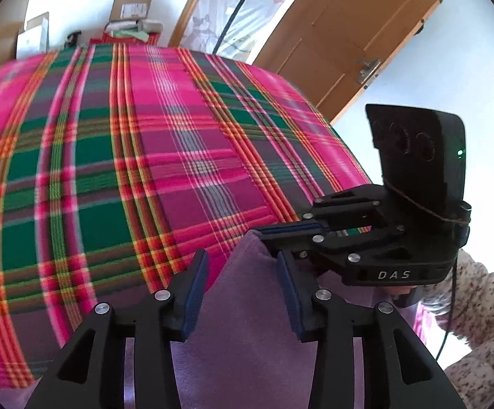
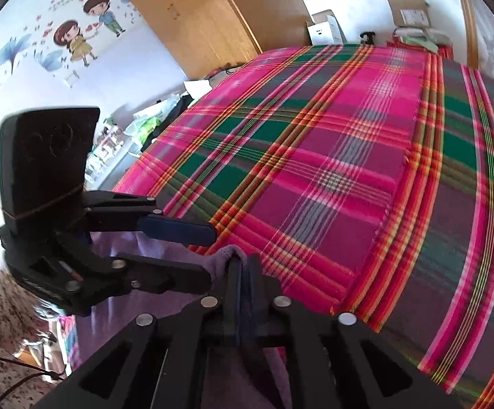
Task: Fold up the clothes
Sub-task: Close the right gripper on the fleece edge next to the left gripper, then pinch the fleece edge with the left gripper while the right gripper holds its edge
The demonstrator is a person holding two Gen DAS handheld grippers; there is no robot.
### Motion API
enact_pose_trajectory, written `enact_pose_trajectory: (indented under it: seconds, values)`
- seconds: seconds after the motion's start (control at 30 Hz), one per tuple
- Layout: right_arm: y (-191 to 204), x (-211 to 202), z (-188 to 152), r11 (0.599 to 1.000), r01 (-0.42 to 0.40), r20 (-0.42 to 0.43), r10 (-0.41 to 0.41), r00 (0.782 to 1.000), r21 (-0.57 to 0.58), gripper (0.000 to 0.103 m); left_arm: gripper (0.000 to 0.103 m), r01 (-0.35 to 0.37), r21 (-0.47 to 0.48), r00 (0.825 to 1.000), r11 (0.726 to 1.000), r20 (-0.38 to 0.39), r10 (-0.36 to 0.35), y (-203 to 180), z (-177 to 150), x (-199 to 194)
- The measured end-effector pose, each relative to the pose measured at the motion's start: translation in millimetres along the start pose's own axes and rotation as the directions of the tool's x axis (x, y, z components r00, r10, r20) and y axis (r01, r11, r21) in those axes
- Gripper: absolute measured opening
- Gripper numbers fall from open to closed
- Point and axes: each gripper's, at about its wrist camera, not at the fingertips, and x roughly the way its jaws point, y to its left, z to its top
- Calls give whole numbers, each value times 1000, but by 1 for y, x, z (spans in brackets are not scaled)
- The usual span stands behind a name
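Only my left wrist camera gives me the brown wooden door [image 1: 342, 34] with its metal handle, standing open at upper right; only my right wrist camera gives me the cartoon wall sticker of two children [image 2: 87, 30] and the tall wooden wardrobe [image 2: 192, 13]. Both views share the stacked cardboard boxes [image 1: 131, 6] beyond the far end of the bed.

My left claw [image 1: 243, 293] stands well open, its blue-padded fingers [image 1: 196, 293] spread with nothing between them; the soft lilac fleece garment [image 1: 247, 306] lies under and past them, at the near edge of the pink, green and red plaid bedspread [image 1: 127, 170]. From this side my right claw [image 1: 274, 235] reaches in from the right, level with the bed, its tips closed on a raised corner of the garment. The right wrist view confirms it: my right claw [image 2: 242, 266] is pressed together on a bunched fold of the lilac cloth [image 2: 226, 255], which is lifted into a small peak. That view also shows the left claw [image 2: 185, 248] coming in from the left, its two fingers apart, one above the other.

I count two claws, one garment, one bedspread, and one speckled knit sleeve [image 1: 485, 313] at the lower right of the left view.
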Motion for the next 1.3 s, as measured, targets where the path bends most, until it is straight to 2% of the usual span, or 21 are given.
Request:
enact_pose_trajectory:
  seconds: [0.2,0.33,0.53,0.67,0.8,0.9,0.93,1.0,1.1,1.23,1.3]
  values:
    - [-2,-12,-12,1000,-1,-4,1,1000,-16,7,40,-11,-31,1000,999,-7,10,7,-1,3]
    - [-1,-24,-25,999,-1,-11,0,1000,-44,7,39,17,-82,1000,996,0,-17,14,3,3]
    - [2,-41,-45,996,-1,-22,-1,1000,-87,7,39,18,-103,999,995,-27,-20,13,7,9]
    - [14,-25,-49,985,33,-79,-47,996,-167,9,39,14,-114,999,993,-44,-19,13,10,14]
    - [22,-14,-54,973,46,-130,-77,989,-227,22,39,13,-133,999,991,-45,-19,16,13,16]
    - [23,-16,-55,969,54,-130,-87,988,-240,22,39,13,-146,999,989,-48,-21,18,13,17]
    - [22,-17,-56,969,59,-127,-92,988,-239,21,39,13,-149,999,989,-51,-21,18,12,16]
    - [24,-18,-56,962,98,-116,-132,984,-256,3,39,11,-152,998,988,-52,-19,19,9,14]
    - [27,-29,-57,958,119,-75,-144,987,-262,3,39,11,-157,999,988,-49,-19,19,9,13]
    - [23,-53,-52,960,198,26,-196,980,-198,3,39,10,-162,999,987,-43,-17,20,10,13]
    - [16,-57,-51,966,204,25,-203,979,-159,3,39,11,-167,999,986,-37,-17,20,10,12]
